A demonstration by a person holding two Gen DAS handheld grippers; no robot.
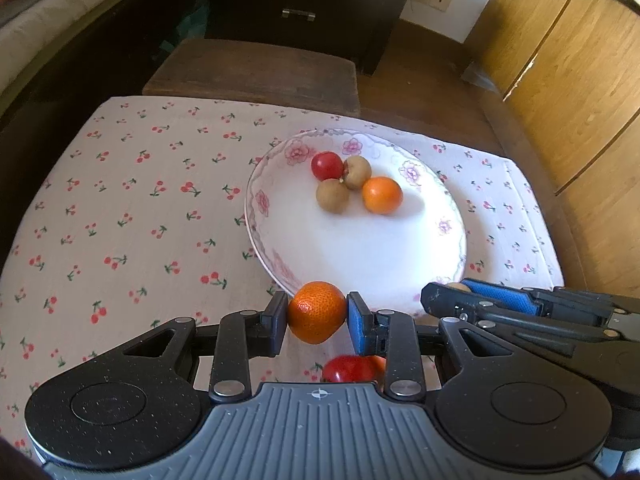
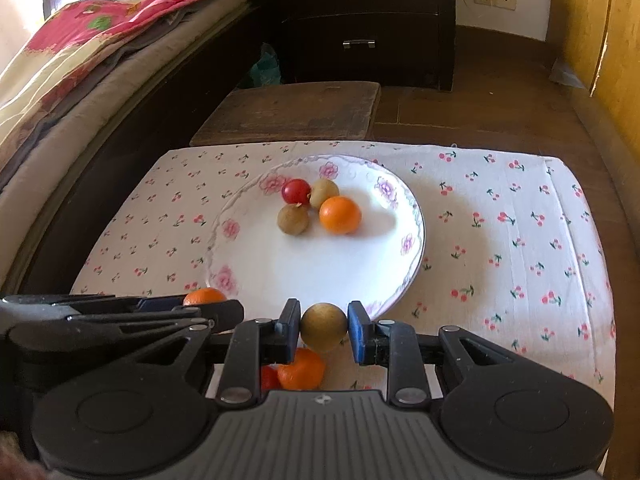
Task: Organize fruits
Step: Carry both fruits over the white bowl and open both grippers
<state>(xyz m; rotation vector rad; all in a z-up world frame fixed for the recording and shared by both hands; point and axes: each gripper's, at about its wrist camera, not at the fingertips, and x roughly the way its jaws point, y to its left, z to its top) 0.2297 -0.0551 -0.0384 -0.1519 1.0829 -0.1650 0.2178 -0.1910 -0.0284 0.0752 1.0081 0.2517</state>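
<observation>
**A:** Fruits: where are they?

**B:** Four lie touching on the flowered white plate (image 1: 256, 216): a red fruit (image 1: 327, 165), two brown fruits (image 1: 332, 195), and an orange (image 1: 382, 195). The plate rests on a cherry-print cloth (image 1: 120, 220) covering the table.

**A:** And the grippers?

**B:** The left gripper (image 1: 317, 312) is clamped on a tangerine (image 1: 317, 312) at the plate's near rim. Just beside it, the right gripper (image 2: 323, 327) is clamped on a brown round fruit (image 2: 323, 327). Under them on the cloth lie another orange fruit (image 2: 301, 369) and a red one (image 1: 347, 369).
</observation>
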